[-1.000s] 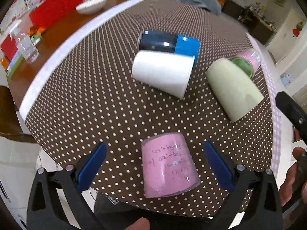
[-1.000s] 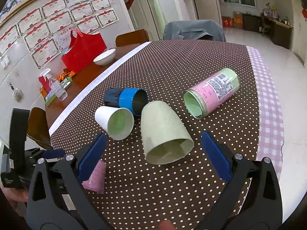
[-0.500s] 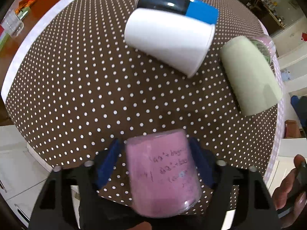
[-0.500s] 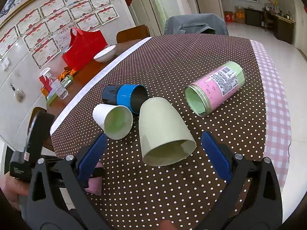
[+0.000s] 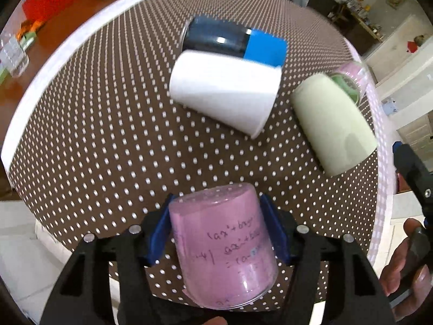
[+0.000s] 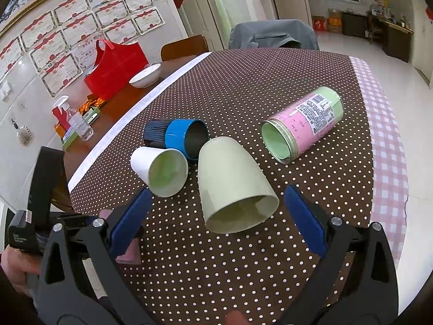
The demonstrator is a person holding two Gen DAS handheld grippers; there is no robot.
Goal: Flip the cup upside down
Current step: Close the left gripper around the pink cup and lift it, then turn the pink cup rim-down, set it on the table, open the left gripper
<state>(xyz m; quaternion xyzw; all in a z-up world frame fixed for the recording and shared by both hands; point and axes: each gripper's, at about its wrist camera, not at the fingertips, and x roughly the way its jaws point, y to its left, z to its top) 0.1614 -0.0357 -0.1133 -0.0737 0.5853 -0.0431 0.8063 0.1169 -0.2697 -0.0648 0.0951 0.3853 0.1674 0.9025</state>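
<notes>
My left gripper (image 5: 219, 233) is shut on a pink translucent cup (image 5: 224, 246) with handwriting on its side, its blue pads against both sides; the closed end points away from me, near the table's front edge. A sliver of that cup (image 6: 130, 254) shows in the right wrist view beside the left gripper. My right gripper (image 6: 216, 216) is open and empty, its fingers on either side of a pale green cup (image 6: 232, 187) that lies on its side with the mouth toward me.
On the brown dotted tablecloth (image 6: 243, 89) lie a white cup (image 6: 159, 170), a blue and black cup (image 6: 176, 135) and a pink and green jar (image 6: 303, 124), all on their sides. A red bag (image 6: 116, 67), a bowl (image 6: 146, 75) and a bottle (image 6: 78, 124) stand at far left.
My left gripper moved forward around the pink cup and closed on it. The right gripper stayed open and hardly moved.
</notes>
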